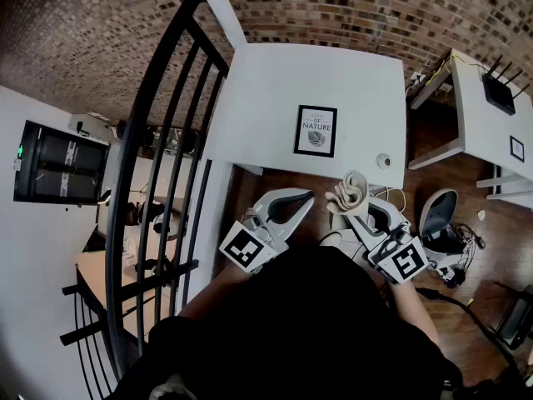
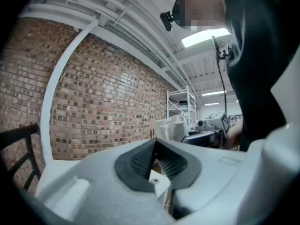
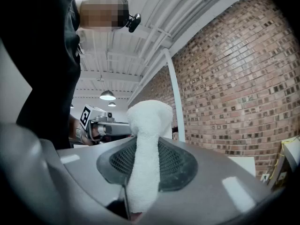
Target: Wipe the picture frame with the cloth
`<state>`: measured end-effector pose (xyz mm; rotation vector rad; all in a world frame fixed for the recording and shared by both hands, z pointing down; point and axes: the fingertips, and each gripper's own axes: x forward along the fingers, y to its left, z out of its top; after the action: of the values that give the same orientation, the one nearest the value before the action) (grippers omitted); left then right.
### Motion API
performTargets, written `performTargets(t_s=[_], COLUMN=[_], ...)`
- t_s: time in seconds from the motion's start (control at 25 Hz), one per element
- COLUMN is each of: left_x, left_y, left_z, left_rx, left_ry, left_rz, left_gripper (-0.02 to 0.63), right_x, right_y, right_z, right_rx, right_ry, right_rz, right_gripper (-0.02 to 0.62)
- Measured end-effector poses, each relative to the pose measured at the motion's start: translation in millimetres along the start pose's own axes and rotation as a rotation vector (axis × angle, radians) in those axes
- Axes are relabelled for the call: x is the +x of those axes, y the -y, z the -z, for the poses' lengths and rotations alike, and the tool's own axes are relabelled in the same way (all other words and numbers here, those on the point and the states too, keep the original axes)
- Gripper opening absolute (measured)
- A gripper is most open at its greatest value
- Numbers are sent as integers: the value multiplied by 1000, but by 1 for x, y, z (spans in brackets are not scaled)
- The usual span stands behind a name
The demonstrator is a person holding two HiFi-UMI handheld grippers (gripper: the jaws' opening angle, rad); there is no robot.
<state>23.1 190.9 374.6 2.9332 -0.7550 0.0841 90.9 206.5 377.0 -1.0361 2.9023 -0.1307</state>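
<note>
A red-brown brick wall (image 1: 100, 40) runs along the far edge of a wide white table (image 1: 266, 98). A black metal railing with upright bars (image 1: 158, 140) curves down past the table's left edge. A second white table (image 1: 479, 132) stands beyond the right edge and carries a black router with antennas (image 1: 498, 92) near its far end. Brown wooden floor (image 1: 283, 182) shows below the near edge of the wide table.

The left gripper (image 1: 306, 198), grey with dark ribbed pads, is held just short of the table's near edge, over the floor. In the left gripper view its (image 2: 154, 142) jaws are pressed together at the tips with nothing between them.

The right gripper (image 1: 350, 210) is held beside it, also just short of the near edge and closer to the near right corner. Its (image 3: 145, 146) jaws pinch a rolled cream terry cloth (image 3: 146, 139), which sticks out past the tips in a thick fold. In the head view the cloth (image 1: 351, 190) reaches about to the table's near edge.

The black picture frame with a white print reading "NATURE" (image 1: 316, 130) is on the wide table, right of the middle and nearer the near edge than the far one, apart from both grippers and from the cloth. Whether it lies flat or leans cannot be told.

A small round grey thing (image 1: 383, 161) sits by the near right corner.
</note>
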Motion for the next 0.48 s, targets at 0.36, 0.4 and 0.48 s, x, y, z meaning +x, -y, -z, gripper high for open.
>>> performTargets(t_s=[0.36,0.4,0.48], left_x=[14,14,14], left_y=[-49,-60,-83], left_z=[12,15,22], left_rx=[-8,-16,-29], left_ry=[-21,-17,-8], left_rz=[-28,-29,-23], left_gripper=[1,2,2], right_x=[38,47,62], right_y=[37,40,49], right_z=[21,27,39], right_rx=[41,42,35], right_ry=[-45,-56,-78], right_rz=[18,22,36], right_gripper=[115,115,115])
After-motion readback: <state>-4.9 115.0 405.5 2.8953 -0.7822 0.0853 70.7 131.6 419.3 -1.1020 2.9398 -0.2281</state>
